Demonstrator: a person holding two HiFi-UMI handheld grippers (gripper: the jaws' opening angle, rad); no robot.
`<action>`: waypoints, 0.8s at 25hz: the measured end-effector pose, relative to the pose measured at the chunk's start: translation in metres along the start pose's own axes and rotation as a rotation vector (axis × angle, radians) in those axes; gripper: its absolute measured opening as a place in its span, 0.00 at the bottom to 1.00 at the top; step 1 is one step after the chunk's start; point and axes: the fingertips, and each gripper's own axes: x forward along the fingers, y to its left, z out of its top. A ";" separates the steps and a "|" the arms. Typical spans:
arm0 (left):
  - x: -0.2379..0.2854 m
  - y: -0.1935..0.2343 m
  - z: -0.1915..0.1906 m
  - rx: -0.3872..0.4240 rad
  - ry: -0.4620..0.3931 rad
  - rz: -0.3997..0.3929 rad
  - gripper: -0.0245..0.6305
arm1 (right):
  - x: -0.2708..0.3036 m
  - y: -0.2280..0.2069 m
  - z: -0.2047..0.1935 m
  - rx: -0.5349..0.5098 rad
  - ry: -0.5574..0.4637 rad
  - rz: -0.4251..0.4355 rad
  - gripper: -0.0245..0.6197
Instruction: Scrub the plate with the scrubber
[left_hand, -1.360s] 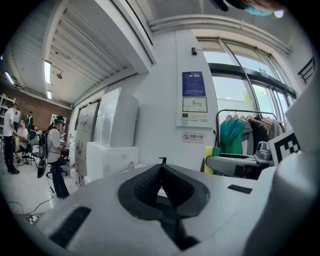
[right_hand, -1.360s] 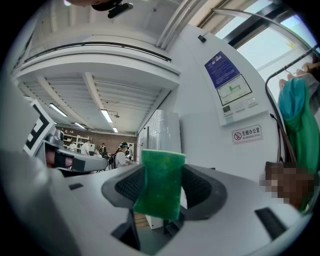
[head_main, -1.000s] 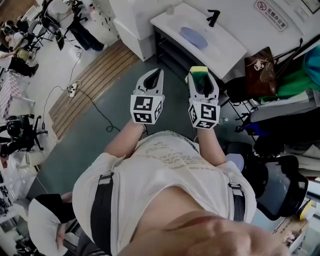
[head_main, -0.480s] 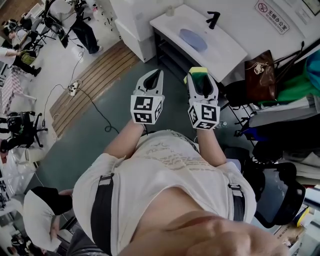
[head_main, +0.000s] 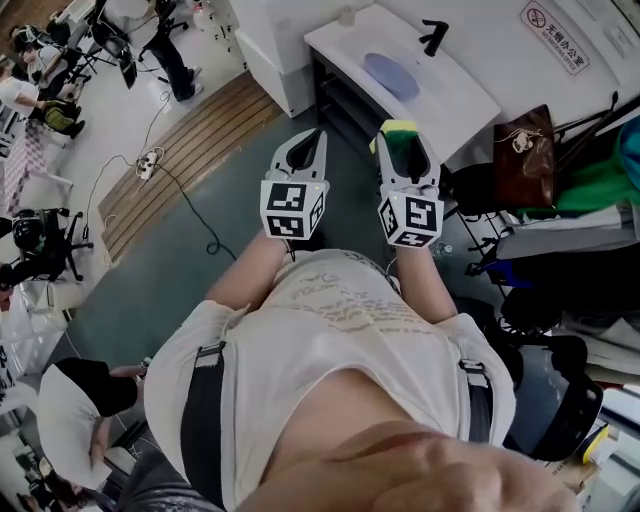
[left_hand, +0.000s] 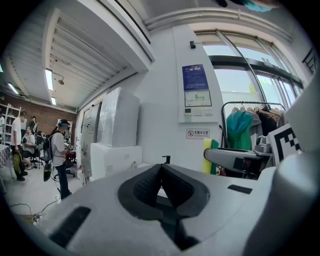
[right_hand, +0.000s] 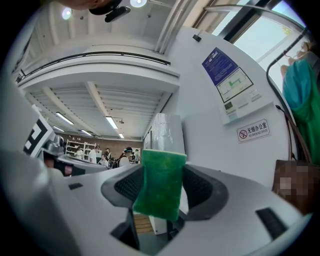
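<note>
The right gripper (head_main: 403, 146) squeezes the green scrubber (right_hand: 159, 192), and the left gripper (head_main: 316, 140) is pinched tight with nothing in it. The plate (head_main: 392, 76) lies flat on the white table (head_main: 455, 105), well ahead of both grippers and nearer the right one. I think the scrubber must go forward and down.
</note>
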 end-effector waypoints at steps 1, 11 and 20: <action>0.002 0.002 -0.002 -0.003 0.003 0.002 0.07 | 0.003 0.000 -0.001 -0.001 0.001 0.002 0.42; 0.057 0.033 -0.007 -0.038 0.003 -0.016 0.07 | 0.062 -0.012 -0.011 -0.024 0.023 -0.002 0.42; 0.142 0.074 0.002 -0.061 0.024 -0.061 0.07 | 0.143 -0.036 -0.016 -0.011 0.035 -0.037 0.42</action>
